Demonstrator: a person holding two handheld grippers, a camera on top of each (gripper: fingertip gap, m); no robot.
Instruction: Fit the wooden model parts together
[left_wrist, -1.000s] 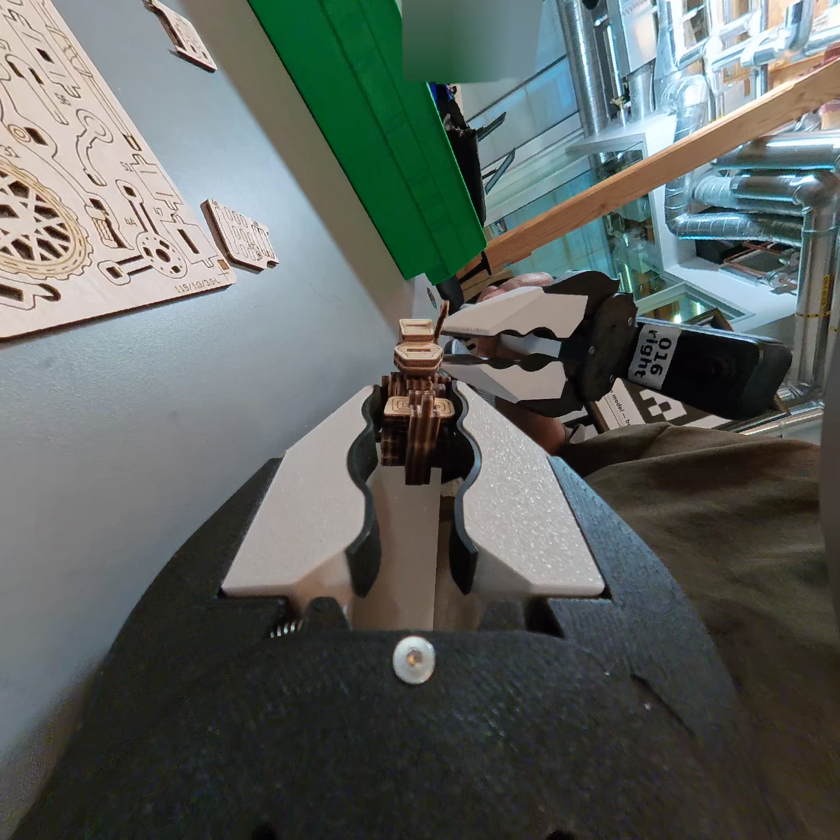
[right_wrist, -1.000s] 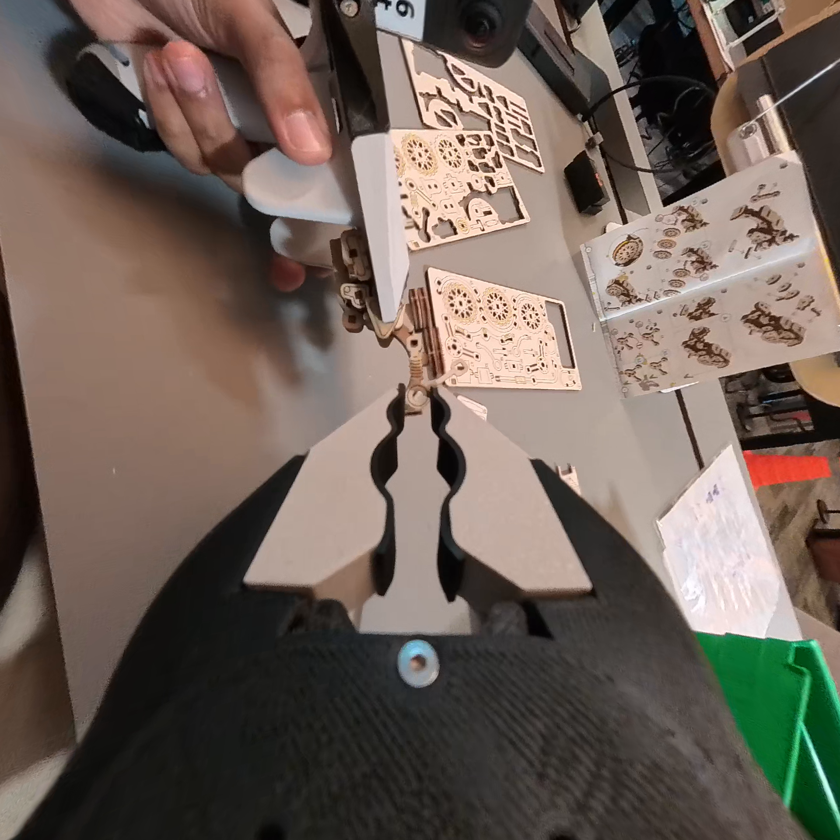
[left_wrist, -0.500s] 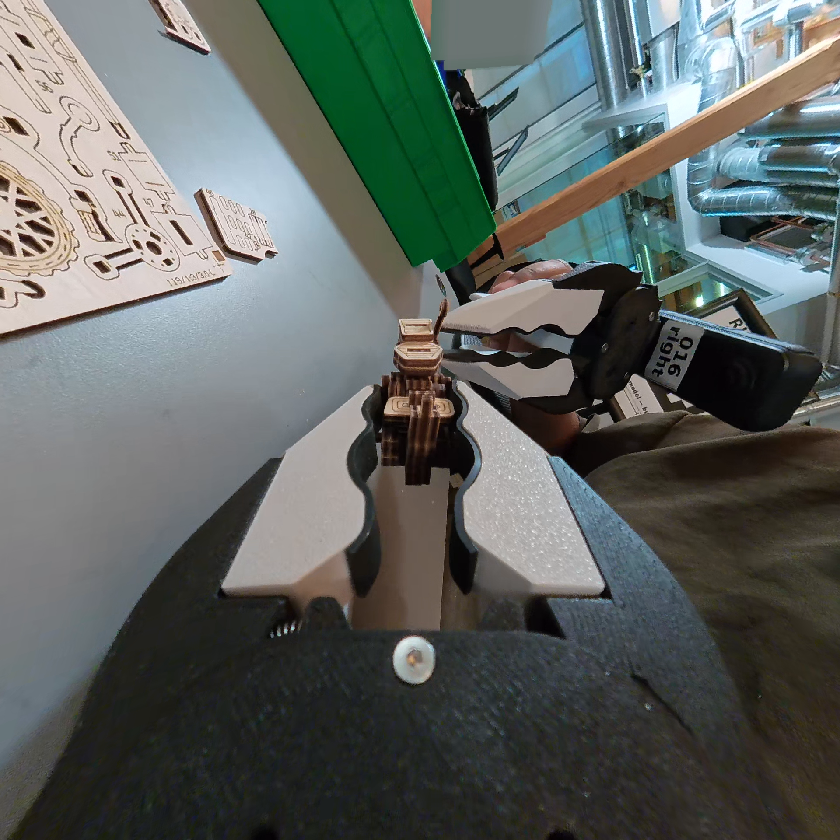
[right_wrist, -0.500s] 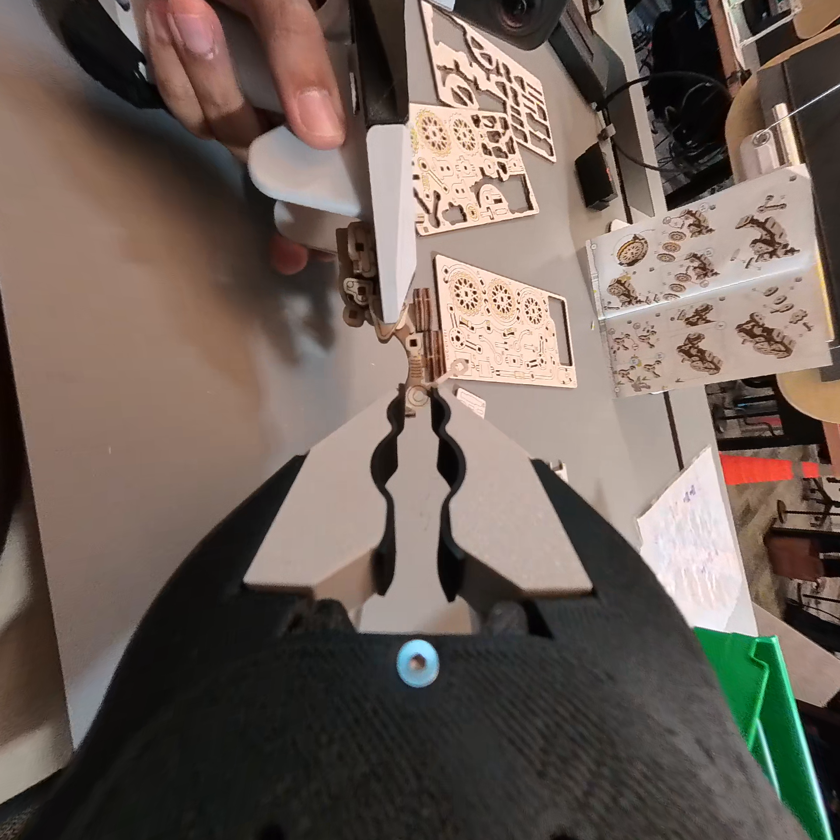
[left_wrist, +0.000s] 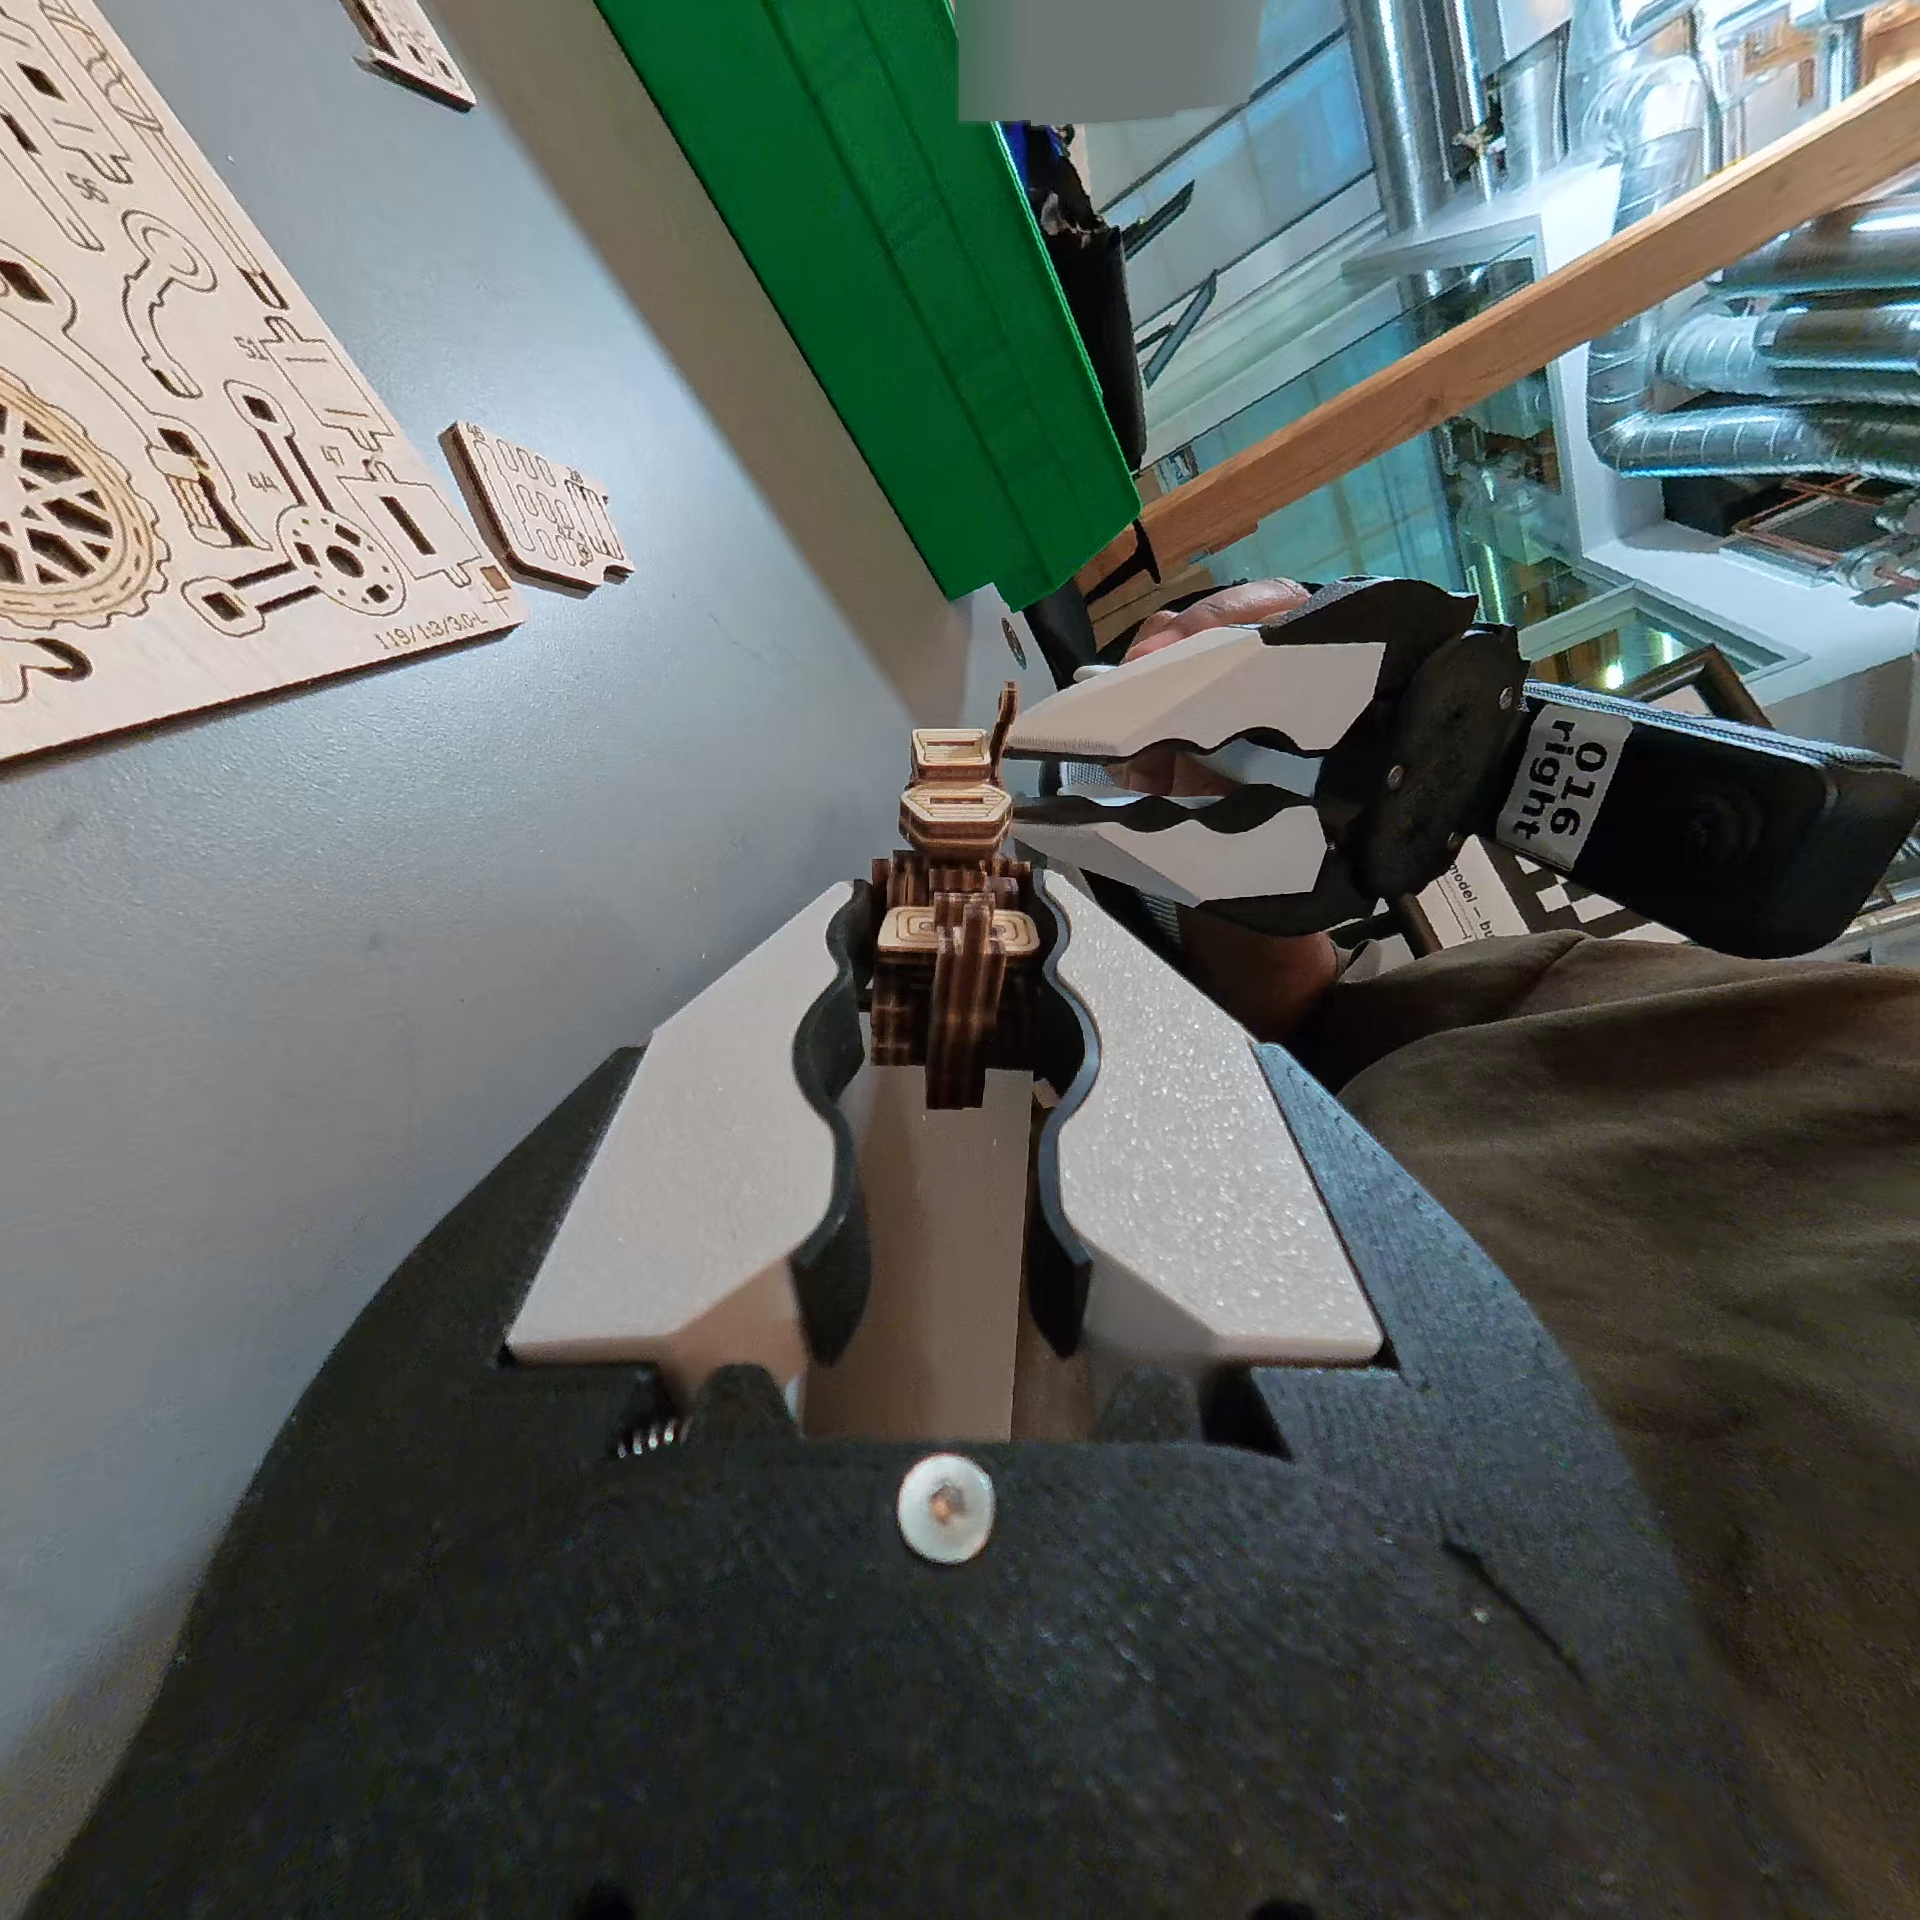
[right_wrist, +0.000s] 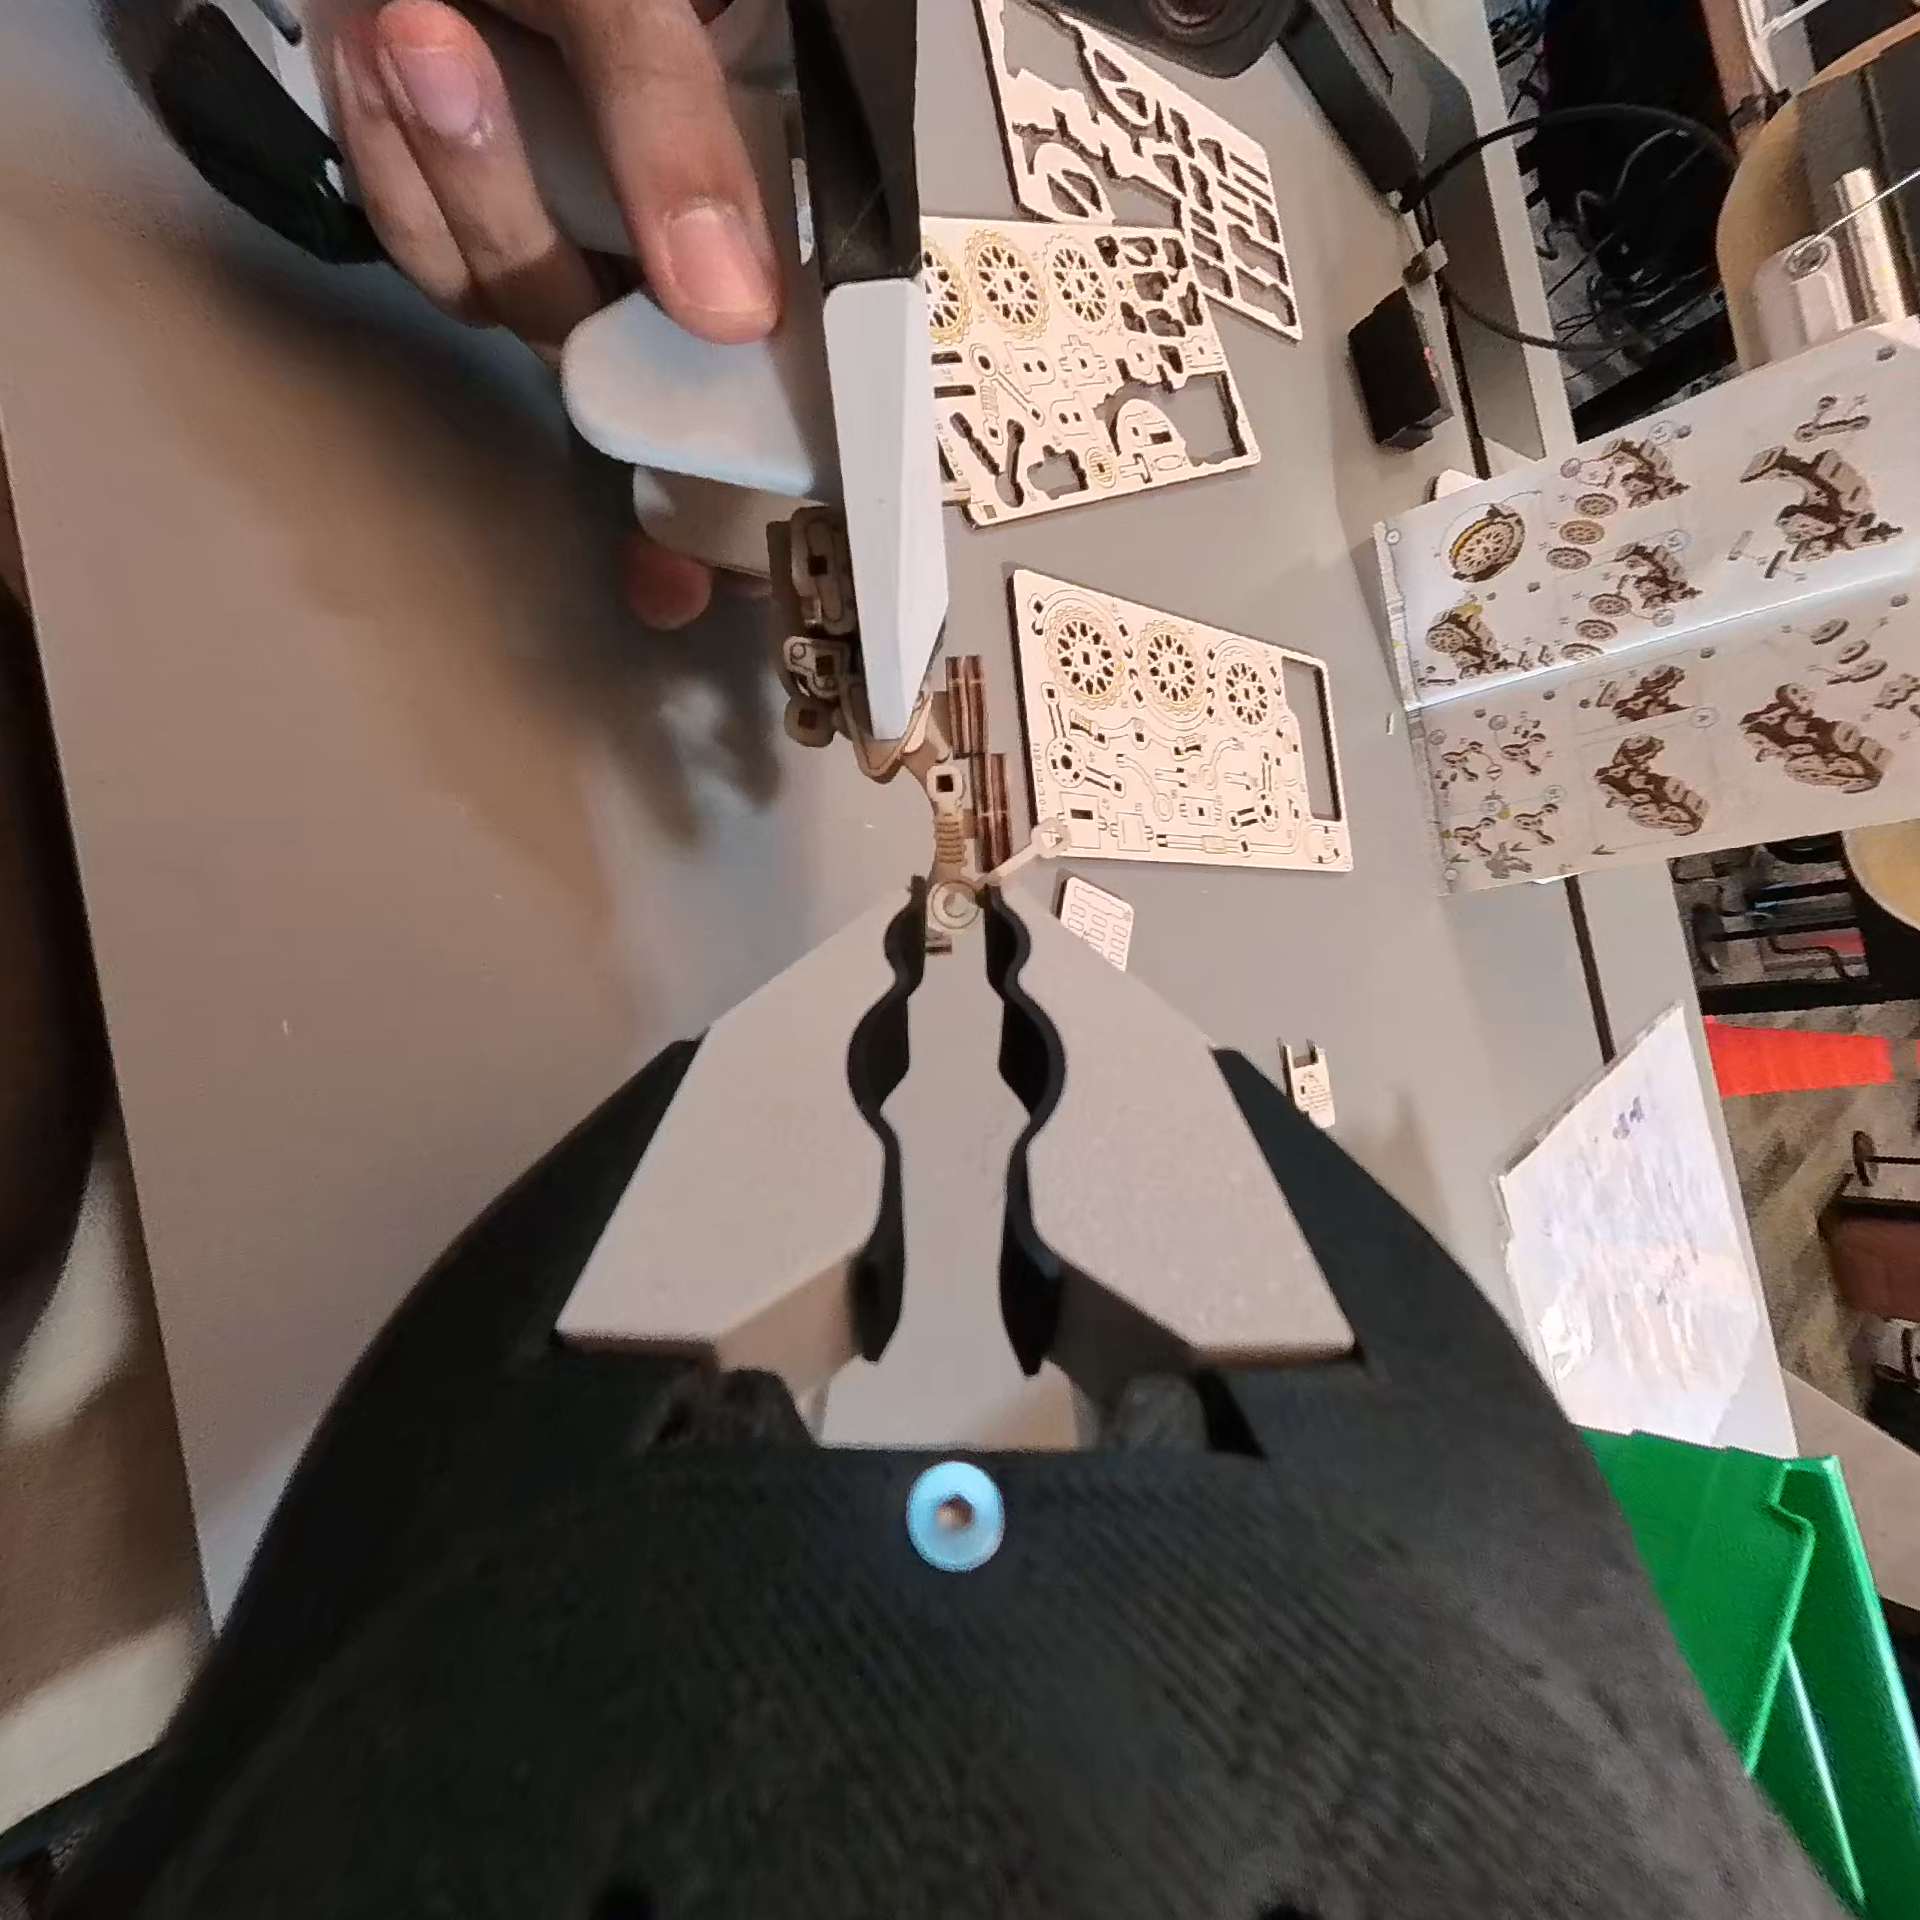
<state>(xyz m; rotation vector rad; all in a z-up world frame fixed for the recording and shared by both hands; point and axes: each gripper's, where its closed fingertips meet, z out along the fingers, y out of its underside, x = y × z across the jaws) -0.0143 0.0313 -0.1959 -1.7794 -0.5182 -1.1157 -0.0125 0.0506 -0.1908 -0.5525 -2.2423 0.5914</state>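
Left to right in the left wrist view: pale laser-cut plywood parts sheet flat on the grey table, a small loose plywood card with slots just beside its corner, green plastic bin further back. Left gripper clenched on the dark-edged layered wooden model assembly, which sticks up out of its tips, two small pale blocks on top. Right gripper comes in from the right, tips at the top of the assembly.

Right wrist view: a hand on the left gripper's handle, assembly pinched at its white tip. Right gripper clenched on a small round-ended wooden piece that touches the assembly's lower end. To the right two more plywood sheets, folded paper instruction sheet, clear plastic sleeve
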